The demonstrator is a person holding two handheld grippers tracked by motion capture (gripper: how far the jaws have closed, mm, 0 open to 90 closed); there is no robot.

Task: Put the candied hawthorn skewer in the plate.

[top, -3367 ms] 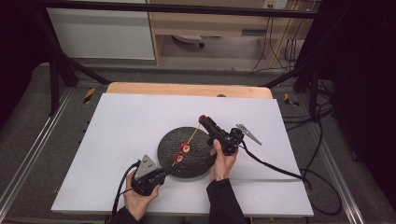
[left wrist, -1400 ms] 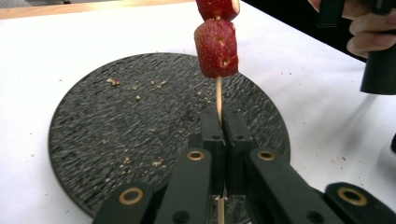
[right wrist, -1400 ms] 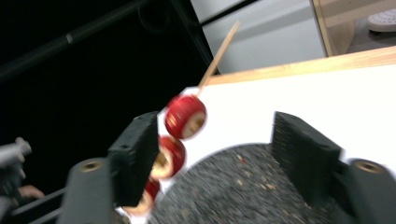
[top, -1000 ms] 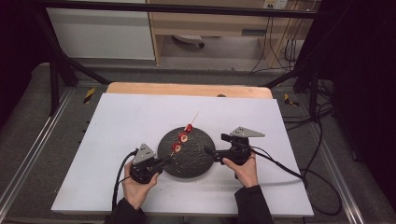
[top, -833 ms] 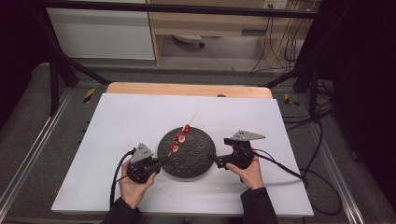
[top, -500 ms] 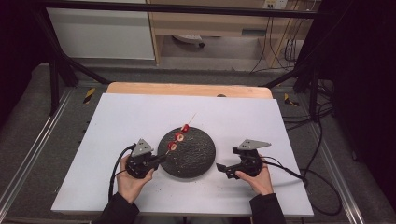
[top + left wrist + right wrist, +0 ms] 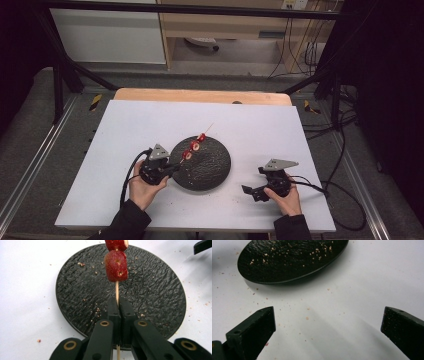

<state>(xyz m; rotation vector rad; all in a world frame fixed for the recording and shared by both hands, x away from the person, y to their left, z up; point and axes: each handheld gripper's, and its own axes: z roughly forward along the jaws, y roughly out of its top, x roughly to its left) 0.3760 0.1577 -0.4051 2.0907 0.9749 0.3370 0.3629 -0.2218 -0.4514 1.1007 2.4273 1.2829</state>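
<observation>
So the left hand-held gripper (image 7: 172, 169) is clamped tight on the bare end of a wooden skewer (image 7: 116, 293), jaws pressed together with the stick running right up the seam between them. Makes sense to grab it there, since the lower end is the only clean bit of stick, and it leaves the far end free. Red fruit pieces (image 7: 191, 148), cut strawberries I'd guess, are threaded further up, and the skewer tilts up and away over a round black textured plate (image 7: 215, 170), toward the worktop's far edge. Holding it over the plate looks deliberate: the plate is already speckled with crumbs, so drips or bits land there rather than on the white worktop (image 7: 260, 125).

The plate sits roughly mid-worktop, a little toward the near edge. The left hand (image 7: 142, 185) holds its gripper just off the plate's left rim.

The right hand-held gripper (image 7: 248, 192) is wide open with nothing between the jaws. It's down close to the worktop near the near-right corner, well apart from the plate and pointing back toward it. In the right gripper view you see bare white surface with a few crumbs between the two black jaws and the plate's near rim (image 7: 294, 277) beyond. My read is the right one is done with the fruit for the moment and parked clear, while the left keeps the skewer steady.
</observation>
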